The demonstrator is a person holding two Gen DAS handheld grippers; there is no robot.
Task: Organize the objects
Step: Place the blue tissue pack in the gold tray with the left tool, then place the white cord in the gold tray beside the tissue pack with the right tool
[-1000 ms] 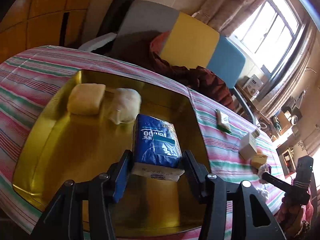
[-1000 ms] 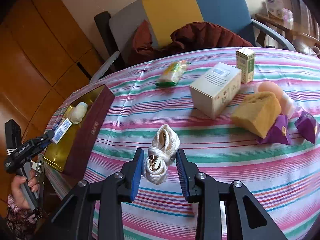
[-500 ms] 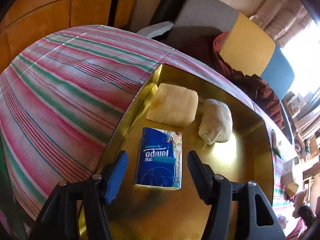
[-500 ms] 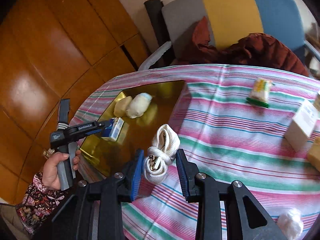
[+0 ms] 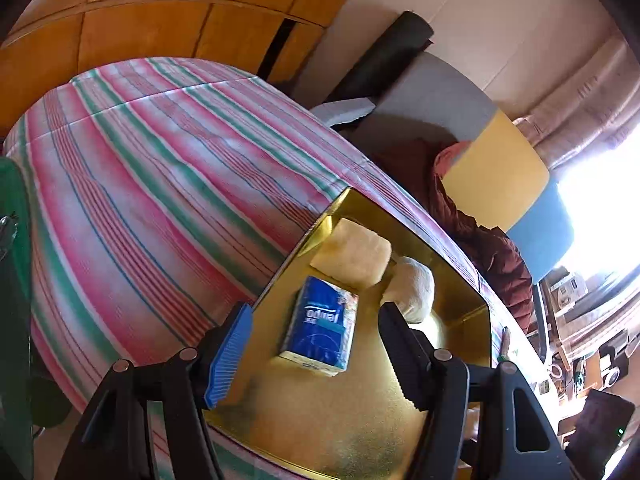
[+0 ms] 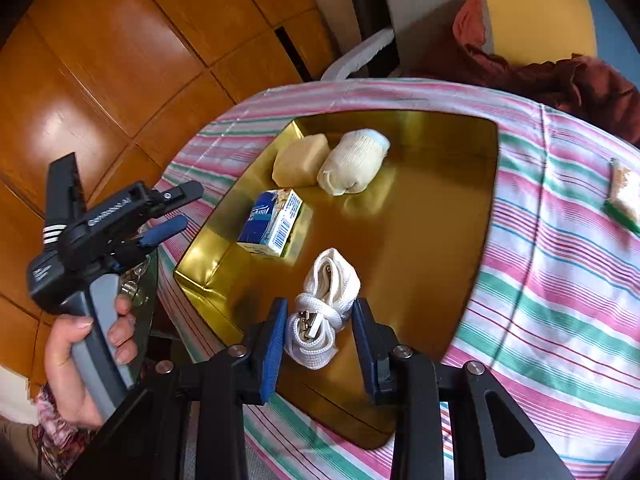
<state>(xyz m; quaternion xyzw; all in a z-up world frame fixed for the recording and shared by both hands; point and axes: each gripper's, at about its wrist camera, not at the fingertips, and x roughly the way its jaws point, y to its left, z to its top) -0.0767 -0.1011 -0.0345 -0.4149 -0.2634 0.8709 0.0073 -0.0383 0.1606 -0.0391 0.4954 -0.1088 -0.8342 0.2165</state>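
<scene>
A blue tissue pack (image 5: 320, 332) lies flat in the gold tray (image 5: 340, 420), beside a yellow sponge (image 5: 352, 256) and a rolled white cloth (image 5: 410, 290). My left gripper (image 5: 315, 311) hovers just behind the pack; its jaws are opening and the pads stand clear of it. In the right wrist view my right gripper (image 6: 319, 312) is shut on a coiled white cord (image 6: 332, 276) with a metal plug, held over the near part of the gold tray (image 6: 420, 220). The tissue pack (image 6: 272, 222), sponge (image 6: 300, 160), cloth (image 6: 354, 162) and left gripper (image 6: 186, 206) in a hand (image 6: 76, 360) also show there.
The tray sits near the left edge of a table with a striped cloth (image 5: 140, 200). A green-edged snack packet (image 6: 624, 196) lies right of the tray. A chair with a maroon garment (image 5: 480, 240) stands behind. A wooden panel wall (image 6: 120, 60) is close on the left.
The left gripper let go of the tissue pack, opened and drew back from it. The right gripper carried the cord from mid-table over to the tray.
</scene>
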